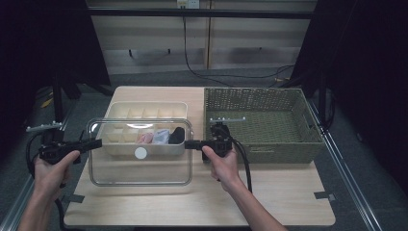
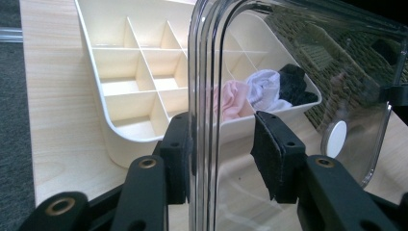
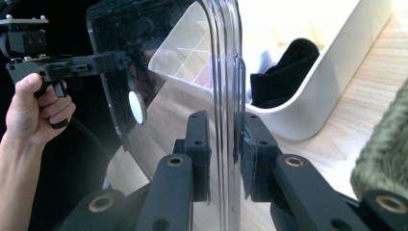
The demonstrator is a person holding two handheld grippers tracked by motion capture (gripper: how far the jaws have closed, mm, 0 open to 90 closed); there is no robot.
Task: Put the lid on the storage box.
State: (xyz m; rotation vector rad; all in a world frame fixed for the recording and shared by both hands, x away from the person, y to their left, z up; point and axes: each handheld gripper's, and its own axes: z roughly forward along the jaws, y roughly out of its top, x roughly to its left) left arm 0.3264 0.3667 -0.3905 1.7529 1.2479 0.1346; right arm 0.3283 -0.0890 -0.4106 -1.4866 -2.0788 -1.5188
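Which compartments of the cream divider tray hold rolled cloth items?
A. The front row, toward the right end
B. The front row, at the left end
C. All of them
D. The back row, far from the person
A: in the cream divider tray, the pink roll, the white roll and the black roll sit in the front row toward its right end.

Black gripper (image 1: 94, 143) bodies with brass-ringed screw holes, trailing black cables; forearms bare.

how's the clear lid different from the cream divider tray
The clear lid is see-through with a white round knob, held off the table at both short ends by the left gripper and right gripper. The cream divider tray is opaque, rests on the table, and holds rolled socks. Both are rounded rectangles.
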